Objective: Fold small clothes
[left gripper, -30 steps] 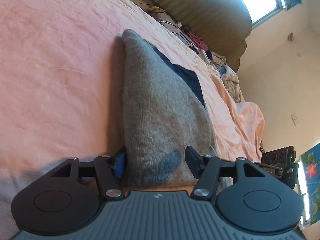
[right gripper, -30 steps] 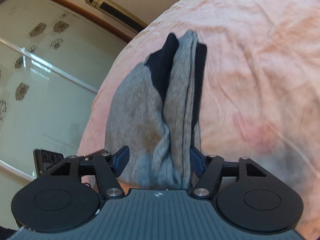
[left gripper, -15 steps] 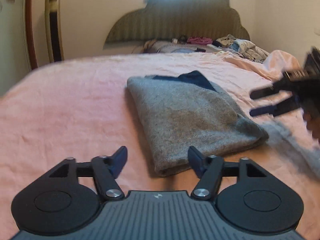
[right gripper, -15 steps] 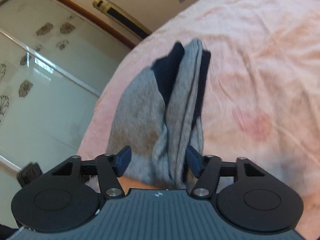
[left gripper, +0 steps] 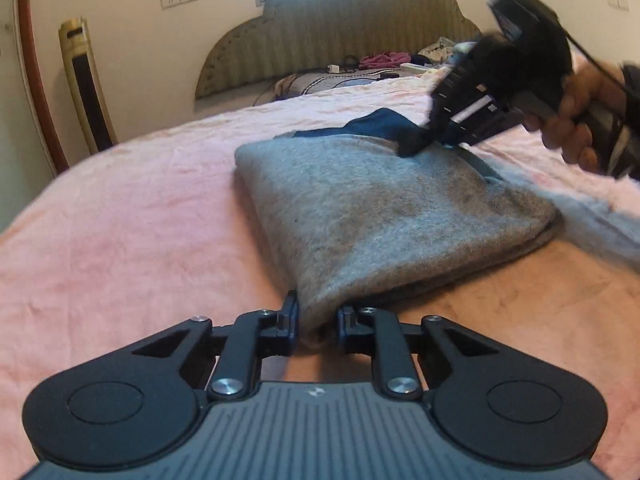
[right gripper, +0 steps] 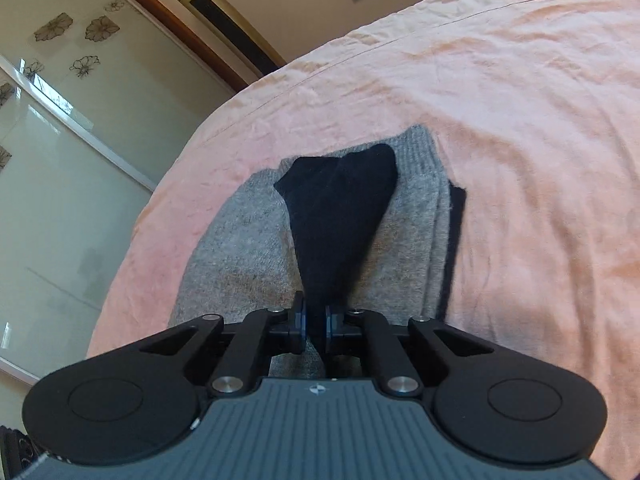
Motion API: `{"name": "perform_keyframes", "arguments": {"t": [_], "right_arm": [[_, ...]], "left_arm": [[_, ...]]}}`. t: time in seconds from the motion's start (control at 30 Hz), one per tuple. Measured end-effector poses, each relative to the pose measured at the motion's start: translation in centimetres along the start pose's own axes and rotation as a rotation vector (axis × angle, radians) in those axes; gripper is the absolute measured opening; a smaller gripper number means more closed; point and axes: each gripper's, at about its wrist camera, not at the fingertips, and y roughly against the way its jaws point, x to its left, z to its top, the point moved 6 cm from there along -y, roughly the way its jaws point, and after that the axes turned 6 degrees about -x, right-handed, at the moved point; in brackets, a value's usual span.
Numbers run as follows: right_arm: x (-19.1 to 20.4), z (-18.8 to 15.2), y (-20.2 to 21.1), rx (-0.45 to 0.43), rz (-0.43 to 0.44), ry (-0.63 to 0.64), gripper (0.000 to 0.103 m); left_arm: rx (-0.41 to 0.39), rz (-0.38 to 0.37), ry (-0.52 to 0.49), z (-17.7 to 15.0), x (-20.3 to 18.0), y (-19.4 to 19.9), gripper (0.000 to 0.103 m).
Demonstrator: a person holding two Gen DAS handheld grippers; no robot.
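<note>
Two hand-held grippers work one folded grey garment (left gripper: 384,216) lying lengthwise toward the headboard (left gripper: 320,28) on a pink bed (left gripper: 120,220): left hand-held gripper (left gripper: 316,322) closing on its near corner, right hand-held gripper (right gripper: 316,326) clenched on its dark flap (right gripper: 340,208).

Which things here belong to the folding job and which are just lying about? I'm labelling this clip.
Belongs to the job:
- grey garment with dark blue part
- left gripper, closing on its near grey corner
- right gripper, shut on the dark blue part

Lying about:
- clothes pile by the headboard
- tower fan
- pink bedsheet underneath
</note>
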Motion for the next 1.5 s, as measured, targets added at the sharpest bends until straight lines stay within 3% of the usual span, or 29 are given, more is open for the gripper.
{"name": "perform_keyframes", "arguments": {"t": [0.1, 0.17, 0.23, 0.3, 0.37, 0.47, 0.57, 0.7, 0.77, 0.8, 0.83, 0.87, 0.9, 0.93, 1.03, 1.1, 1.17, 1.2, 1.33, 1.47, 1.5], "right_arm": [[-1.4, -0.9, 1.0, -0.021, 0.066, -0.087, 0.006], [-0.5, -1.4, 2.0, -0.029, 0.084, -0.082, 0.022], [0.7, -1.9, 3.2, -0.018, 0.125, -0.071, 0.058], [1.8, -2.7, 4.1, 0.000, 0.153, -0.033, 0.069], [2.3, -4.2, 3.7, 0.071, 0.123, 0.033, 0.067], [1.7, -5.8, 3.5, 0.118, 0.066, 0.097, 0.010], [0.6, -5.8, 4.8, 0.071, 0.071, 0.046, 0.010], [1.0, -6.8, 4.6, 0.099, 0.078, 0.055, 0.011], [1.3, -5.6, 4.9, 0.108, 0.090, 0.037, 0.030], [1.6, -4.3, 5.2, 0.062, 0.102, 0.017, 0.051], [1.8, -3.0, 5.6, 0.008, 0.114, 0.004, 0.061], [2.0, -1.4, 5.6, -0.047, 0.117, -0.003, 0.080], [2.2, -0.3, 5.4, -0.078, 0.108, -0.002, 0.088], [2.4, 0.9, 4.8, -0.094, 0.102, 0.002, 0.089], [2.0, 3.5, 1.4, -0.065, 0.041, -0.025, 0.088], [1.4, 4.0, -1.4, -0.020, -0.020, -0.021, 0.082], [1.4, 3.7, -2.6, -0.010, -0.037, 0.029, 0.058], [1.4, 3.5, -2.8, 0.008, -0.054, 0.053, 0.017], [-0.2, 4.2, -1.0, -0.042, -0.033, 0.018, 0.010], [-1.5, 3.3, -0.8, -0.020, -0.029, -0.001, 0.010], [-1.4, 3.4, -0.5, -0.028, -0.017, -0.006, 0.015]], "left_arm": [[0.009, -0.026, 0.059, 0.1, 0.8, -0.4, 0.017], [0.010, -0.024, 0.055, 0.2, 0.8, -0.6, 0.017], [0.010, -0.022, 0.052, 0.2, 0.8, -0.7, 0.017], [0.010, -0.020, 0.052, 0.2, 0.8, -0.6, 0.017], [0.010, -0.016, 0.048, 0.1, 0.6, -0.6, 0.017], [0.011, -0.019, 0.051, 0.1, 0.6, -0.6, 0.017], [0.010, -0.018, 0.051, 0.0, 0.6, -0.6, 0.017], [0.010, -0.026, 0.060, 0.0, 0.9, -0.7, 0.018], [0.010, -0.029, 0.064, 0.0, 1.0, -0.8, 0.018], [0.010, -0.030, 0.065, 0.0, 1.0, -0.8, 0.018], [0.010, -0.030, 0.064, 0.0, 1.0, -0.8, 0.018], [0.010, -0.030, 0.065, 0.0, 1.0, -0.8, 0.018], [0.010, -0.030, 0.066, 0.0, 1.0, -0.8, 0.018], [0.010, -0.030, 0.066, 0.0, 1.0, -0.7, 0.018], [0.010, -0.030, 0.067, -0.1, 1.0, -0.7, 0.018], [0.010, -0.030, 0.067, -0.1, 1.0, -0.7, 0.018], [0.010, -0.031, 0.069, -0.1, 1.0, -0.7, 0.018], [0.010, -0.032, 0.072, -0.1, 1.0, -0.7, 0.018], [0.009, -0.039, 0.082, -0.1, 1.1, -0.7, 0.018], [0.009, -0.043, 0.088, -0.2, 1.3, -0.7, 0.018], [0.009, -0.044, 0.090, -0.2, 1.4, -0.8, 0.018]]}}
